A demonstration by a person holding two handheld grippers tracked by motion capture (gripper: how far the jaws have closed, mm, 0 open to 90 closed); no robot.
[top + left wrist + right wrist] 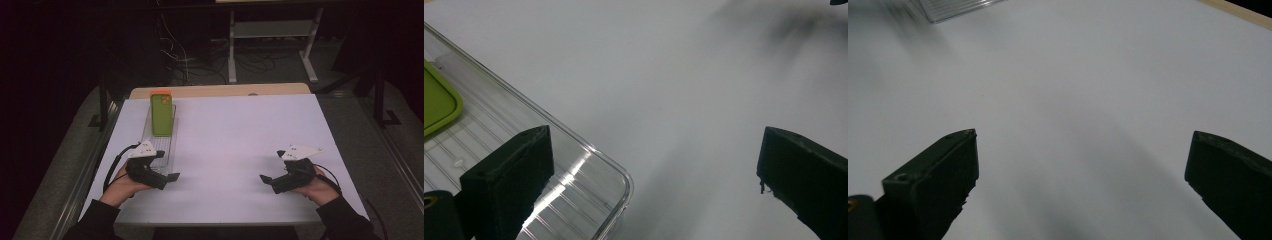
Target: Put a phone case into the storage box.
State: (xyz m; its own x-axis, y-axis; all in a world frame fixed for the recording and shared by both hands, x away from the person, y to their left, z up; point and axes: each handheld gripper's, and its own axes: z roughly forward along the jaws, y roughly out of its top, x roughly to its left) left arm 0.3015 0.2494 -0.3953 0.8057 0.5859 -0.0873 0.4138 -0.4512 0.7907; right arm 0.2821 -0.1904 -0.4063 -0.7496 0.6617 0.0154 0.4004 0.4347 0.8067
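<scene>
Now at the near left of the white table (240,135): left tool (170,170), held in the person's left hand (120,186), jaws wide apart and gripping nothing. Low over the near end of a clear plastic tray (167,150), grey three-cornered plate on top. Seen along its own jaws: one jaw over the ribbed floor of the tray (589,170) by its rounded corner, the other over bare table (674,75) beyond the rim. Touching the tray or just above it: cannot tell.

Inside the tray, toward its far end: a green phone-shaped slab (162,116), lying flat, with an orange piece (161,92) at its far edge. Rounded green corner (436,102) on the tray floor at the left of the left gripper view, apart from both jaws.

Over at the near right: right tool (270,170), held in the right hand (320,190), jaws likewise wide apart and empty, pointing inward toward the left one. Below its jaws plain table (1073,100), with a corner of the ribbed tray (955,9) far off at the top left and a strip of wooden edge (1238,14) at the top right.

Well apart, the two tools, with open white table between them.
</scene>
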